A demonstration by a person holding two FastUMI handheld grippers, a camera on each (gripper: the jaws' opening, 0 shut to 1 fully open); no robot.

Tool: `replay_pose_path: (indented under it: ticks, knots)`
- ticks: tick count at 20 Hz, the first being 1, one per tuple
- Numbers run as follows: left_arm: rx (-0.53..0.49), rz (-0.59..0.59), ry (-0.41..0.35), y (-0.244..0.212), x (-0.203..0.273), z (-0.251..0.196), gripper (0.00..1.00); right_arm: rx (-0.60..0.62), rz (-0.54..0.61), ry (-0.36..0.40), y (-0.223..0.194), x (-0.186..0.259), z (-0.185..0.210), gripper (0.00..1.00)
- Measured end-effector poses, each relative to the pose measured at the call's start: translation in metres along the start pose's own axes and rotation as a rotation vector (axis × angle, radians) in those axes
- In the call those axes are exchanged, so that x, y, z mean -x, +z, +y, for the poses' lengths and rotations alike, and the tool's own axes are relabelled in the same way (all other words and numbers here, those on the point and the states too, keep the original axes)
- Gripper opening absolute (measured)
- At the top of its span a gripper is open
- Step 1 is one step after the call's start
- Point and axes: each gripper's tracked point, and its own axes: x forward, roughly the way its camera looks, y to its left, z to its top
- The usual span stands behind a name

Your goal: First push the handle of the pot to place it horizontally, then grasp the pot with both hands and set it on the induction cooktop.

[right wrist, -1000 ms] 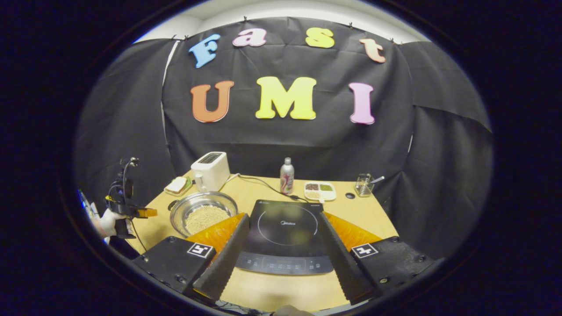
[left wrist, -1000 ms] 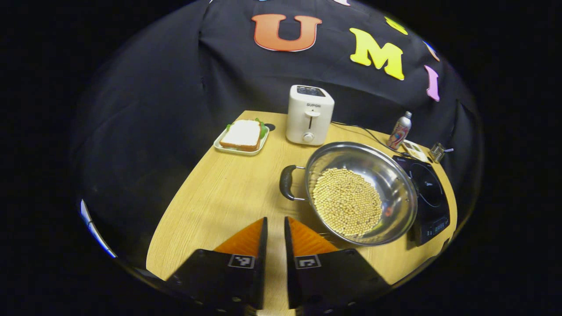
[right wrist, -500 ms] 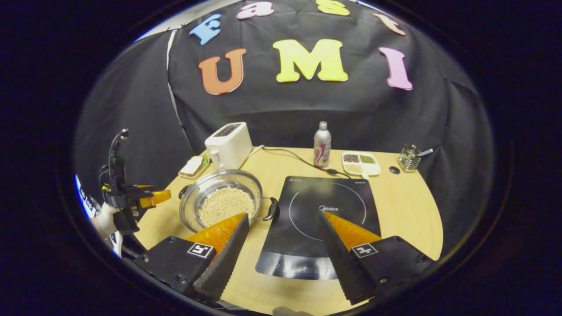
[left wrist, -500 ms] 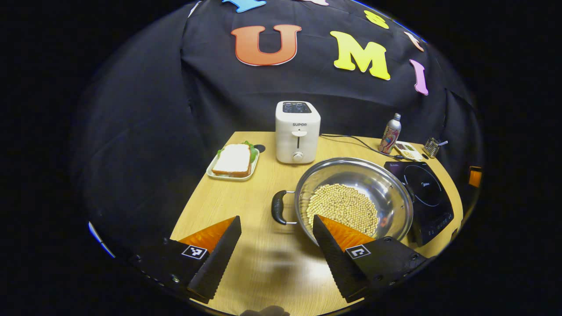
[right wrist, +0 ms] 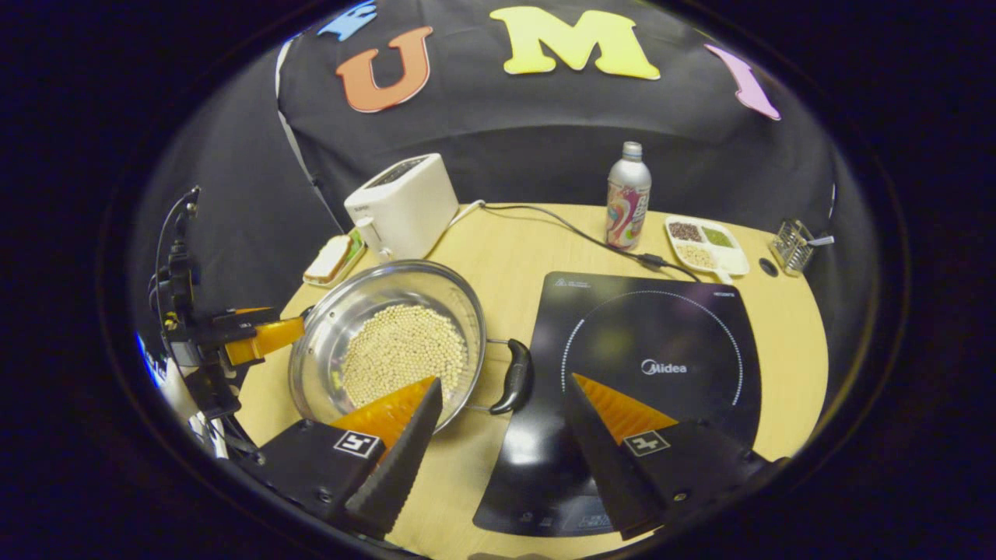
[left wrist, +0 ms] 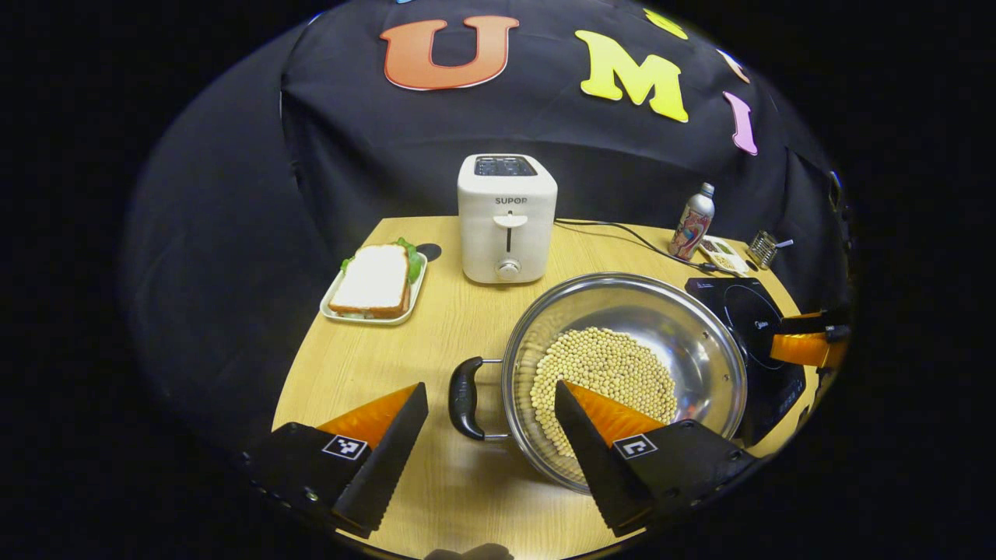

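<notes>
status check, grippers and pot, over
Left gripper open, lined up on pot's left handle. Right gripper open at right handle. Pot on table beside cooktop. Path clear.

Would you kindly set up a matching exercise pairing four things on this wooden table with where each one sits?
Things:
1. white toaster
2. steel pot of soybeans
3. sandwich on its white tray
4. silver printed bottle

Places:
A. left of the black induction cooktop, not on it
B. by the table's far left corner
C. behind the cooktop
D. directly behind the pot

Pairs: 1-D, 2-A, 3-B, 4-C
</notes>
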Motion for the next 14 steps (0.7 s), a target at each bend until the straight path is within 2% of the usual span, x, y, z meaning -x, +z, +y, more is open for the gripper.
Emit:
replay_pose_path:
  ticks: [7, 8, 11, 12, 13, 14]
  knots:
    - [-0.013, 0.076, -0.008, -0.005, -0.035, -0.003, 0.98, 0.026, 0.112, -0.016, -0.005, -0.044, 0.008, 0.95]
    - [-0.017, 0.087, -0.007, -0.007, -0.038, -0.003, 0.98, 0.027, 0.123, -0.020, -0.006, -0.047, 0.008, 0.88]
    - [-0.024, 0.107, -0.008, -0.007, -0.044, -0.004, 0.98, 0.022, 0.141, -0.040, -0.006, -0.054, 0.007, 0.88]
    - [-0.022, 0.123, -0.012, -0.009, -0.047, -0.005, 0.89, 0.023, 0.137, -0.048, -0.005, -0.055, 0.005, 0.88]
    - [-0.021, 0.137, -0.005, -0.012, -0.048, -0.004, 0.98, 0.017, 0.141, -0.055, -0.004, -0.054, 0.004, 0.92]
    - [-0.020, 0.152, -0.001, -0.016, -0.050, -0.004, 1.00, 0.015, 0.148, -0.062, -0.005, -0.055, 0.003, 0.82]
